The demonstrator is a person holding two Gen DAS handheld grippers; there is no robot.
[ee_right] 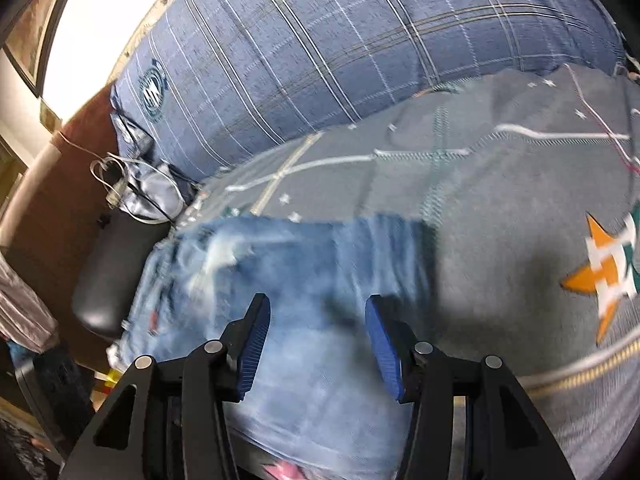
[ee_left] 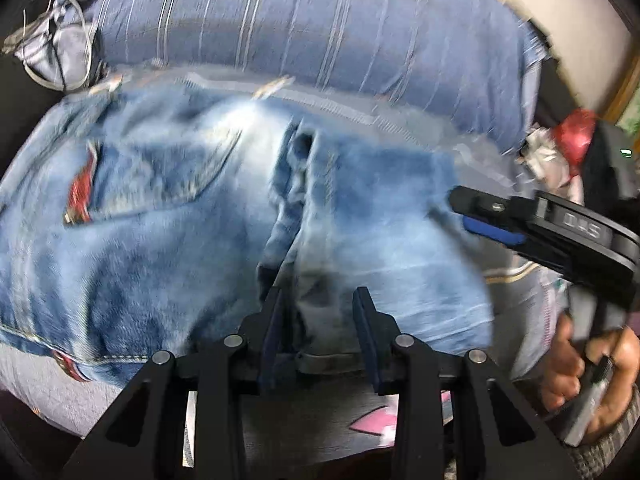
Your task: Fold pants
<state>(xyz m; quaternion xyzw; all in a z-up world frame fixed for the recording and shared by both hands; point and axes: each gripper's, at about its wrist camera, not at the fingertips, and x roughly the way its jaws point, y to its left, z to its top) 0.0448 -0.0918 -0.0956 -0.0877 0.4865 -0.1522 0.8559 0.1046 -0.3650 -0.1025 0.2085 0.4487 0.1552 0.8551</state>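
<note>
Denim, faded blue — that's the pants [ee_left: 168, 216]; they lie on a grey bed cover [ee_right: 500, 208] w/ stars on it, just in front of a big blue striped pillow [ee_left: 320, 24]; a back pocket w/ a red tag faces up on the left side of the left wrist view, and the legs look already laid over each other, so the fold seems partly done.

Left hand-held gripper [ee_left: 320, 312] is set narrow; a bunched fold of the pants sits right between its two fingers near the bottom hem; the pic is blurry, but the cloth looks pinched there, so I take it as holding the pants. Right hand-held gripper [ee_right: 318, 344] is about half wide; it hangs over the pale part of the pants w/ nothing squeezed in it; cloth shows below the gap, not in it. In the left wrist view the same tool comes in from the right, w/ a person's hand [ee_left: 580, 364] on its handle.

How the pants will handle — my guess: soft and floppy, but thick and a bit heavy for cloth; they sag and drag if lifted by one spot; not slippery, not breakable. Best places to grab are the firm edges, i.e. the waistband, the hems or a doubled seam; one tool on each corner keeps the fold straight; a grab in the middle would just make a lump.
</note>
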